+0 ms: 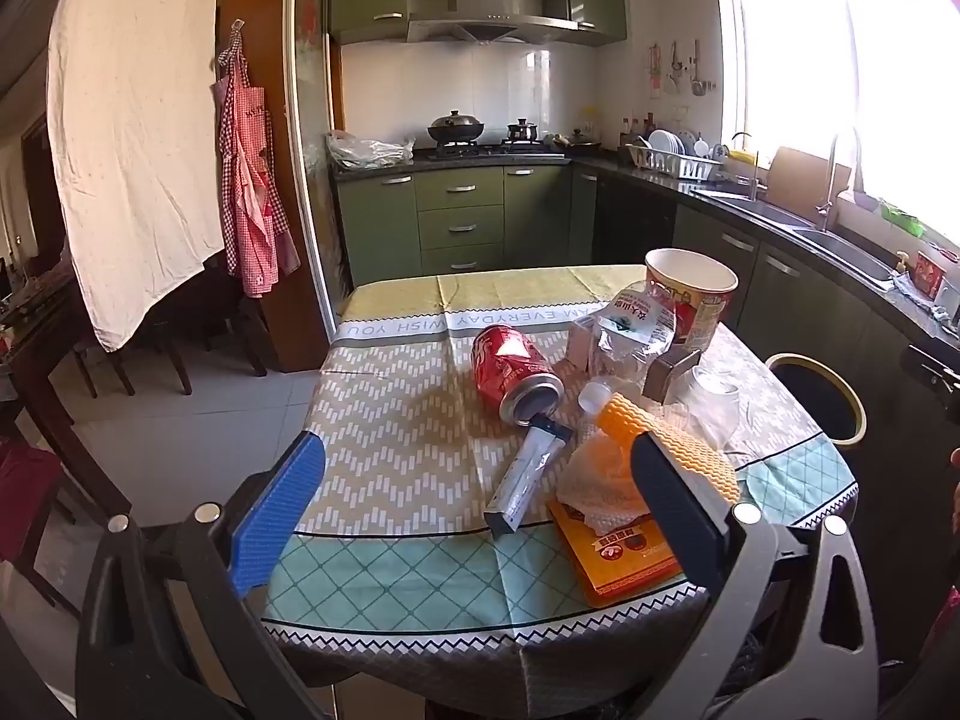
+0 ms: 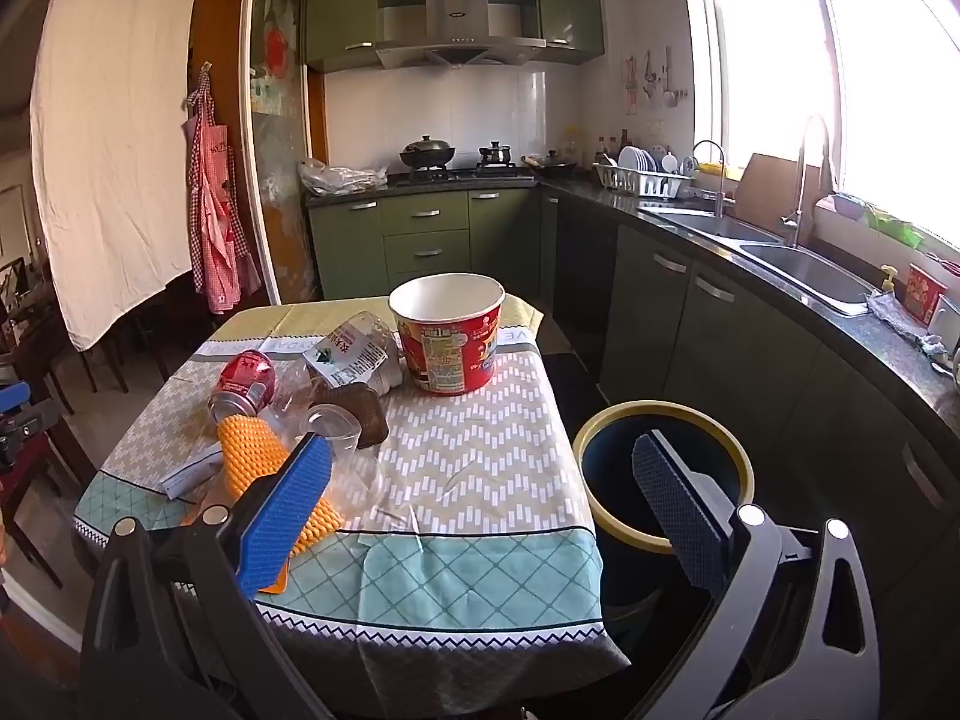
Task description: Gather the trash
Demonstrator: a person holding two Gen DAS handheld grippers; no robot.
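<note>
Both tools gape, empty: left tool, right tool. Trash heaped mid-counter; tube lies lengthwise ahead of left tool, nearest. Bin beside counter, under right tool.

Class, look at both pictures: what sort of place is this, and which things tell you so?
A home kitchen, most likely: a stove with pots under a hood, a sink by the window, and a small table strewn with trash.
</note>
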